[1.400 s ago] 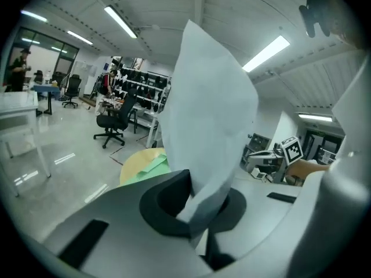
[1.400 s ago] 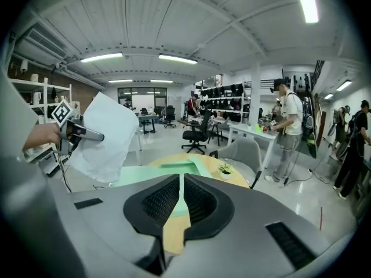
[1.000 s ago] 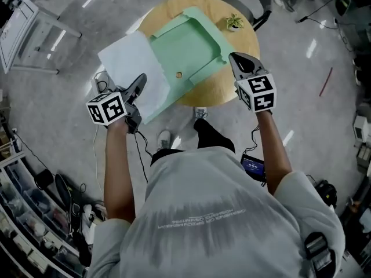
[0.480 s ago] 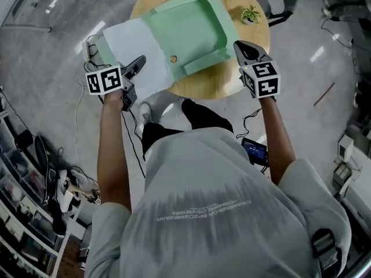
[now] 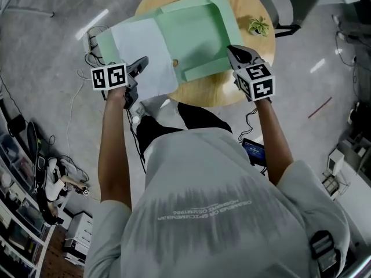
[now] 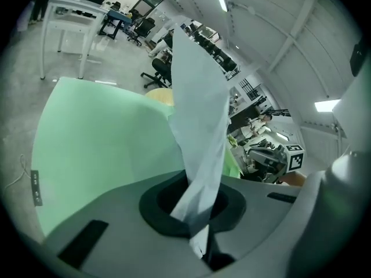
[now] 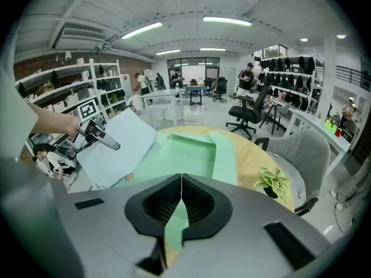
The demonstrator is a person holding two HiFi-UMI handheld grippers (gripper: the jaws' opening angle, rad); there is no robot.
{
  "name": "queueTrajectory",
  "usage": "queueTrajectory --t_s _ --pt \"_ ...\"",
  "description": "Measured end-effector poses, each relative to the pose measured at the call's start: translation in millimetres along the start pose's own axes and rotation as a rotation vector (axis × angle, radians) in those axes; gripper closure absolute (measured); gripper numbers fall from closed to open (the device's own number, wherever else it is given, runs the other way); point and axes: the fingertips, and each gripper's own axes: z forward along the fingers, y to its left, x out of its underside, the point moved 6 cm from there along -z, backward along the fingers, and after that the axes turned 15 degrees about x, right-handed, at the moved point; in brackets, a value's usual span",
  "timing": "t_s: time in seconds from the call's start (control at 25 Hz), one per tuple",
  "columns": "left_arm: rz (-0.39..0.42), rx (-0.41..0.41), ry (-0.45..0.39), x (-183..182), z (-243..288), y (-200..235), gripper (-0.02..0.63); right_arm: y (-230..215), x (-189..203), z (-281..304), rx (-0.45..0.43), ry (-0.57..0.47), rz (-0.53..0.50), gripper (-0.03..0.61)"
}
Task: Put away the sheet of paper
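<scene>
Head view, from the left: the left gripper (image 5: 141, 62) carries a cube printed with a black-and-white square marker and no letters. Its jaws are pressed fully together on the near edge of the white sheet of paper (image 5: 144, 50); the left gripper view shows the sheet rising straight out of the closed pads. The sheet is blank on the side that shows. It lies over the left leaf of an open green folder (image 5: 200, 30), and that leaf sticks out past the rim of the round wooden table (image 5: 217, 92). The folder's right half rests on the tabletop with nothing else inside it. A small potted plant (image 5: 259, 25) stands just beyond the folder. The right gripper (image 5: 235, 52), with its own marker cube, has its jaws closed on the folder's thin near-right flap. Pale print runs across the person's shirt (image 5: 220, 213), too faint to read.
</scene>
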Motion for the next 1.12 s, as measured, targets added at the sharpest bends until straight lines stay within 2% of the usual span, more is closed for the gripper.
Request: queueTrajectory --t_s 0.24,0.4,0.76,0.88,1.0,1.12 --pt "-0.016 -0.025 0.012 0 11 6 0.595 7 4 7 -0.056 0.031 -0.005 0.549" --pt "-0.069 -0.032 -0.051 -4 16 14 0.595 7 13 11 -0.073 0.052 0.005 0.549" --pt "-0.185 0.065 -0.207 -18 40 19 0.595 -9 27 13 -0.066 0.081 0.027 0.549" --pt "-0.183 0.139 -0.173 -17 52 12 0.592 -9 23 15 -0.077 0.071 0.023 0.549" --pt "-0.158 0.166 -0.087 -11 59 6 0.467 -2 16 19 -0.096 0.058 0.017 0.548" --pt "-0.137 0.1 -0.069 -8 50 11 0.427 10 12 24 -0.123 0.055 -0.013 0.546"
